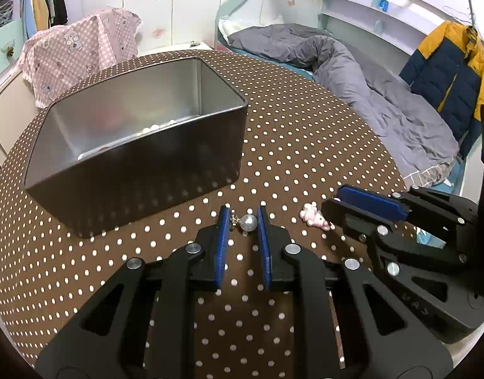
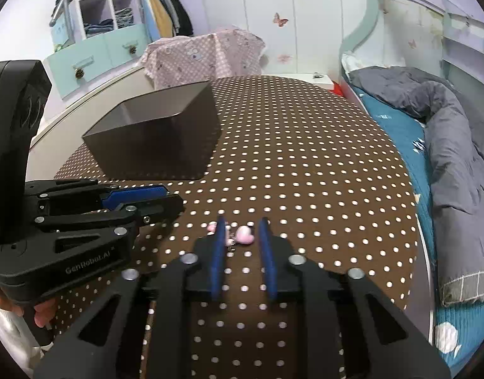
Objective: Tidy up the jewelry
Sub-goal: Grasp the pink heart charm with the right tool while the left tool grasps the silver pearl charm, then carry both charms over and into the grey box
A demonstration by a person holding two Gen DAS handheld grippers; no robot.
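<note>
The brown white-dotted counter [image 1: 305,145] carries a dark rectangular metal tin [image 1: 138,170] at far left, with pale beads lying inside. Nearer, the left tool [image 1: 243,221] brackets a silver pearl earring [image 1: 248,222], pads narrowly apart, contact unclear. Just right, the right tool [image 2: 242,233] straddles a pink heart charm [image 2: 244,234], likewise narrow; its left pad hides part of the charm.

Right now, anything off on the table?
Nothing spilled or damaged. Two loose pieces still lie on the dotted tablecloth outside the metal tin: a pearl earring between the left claw's pads, a pink charm between the right claw's.
</note>
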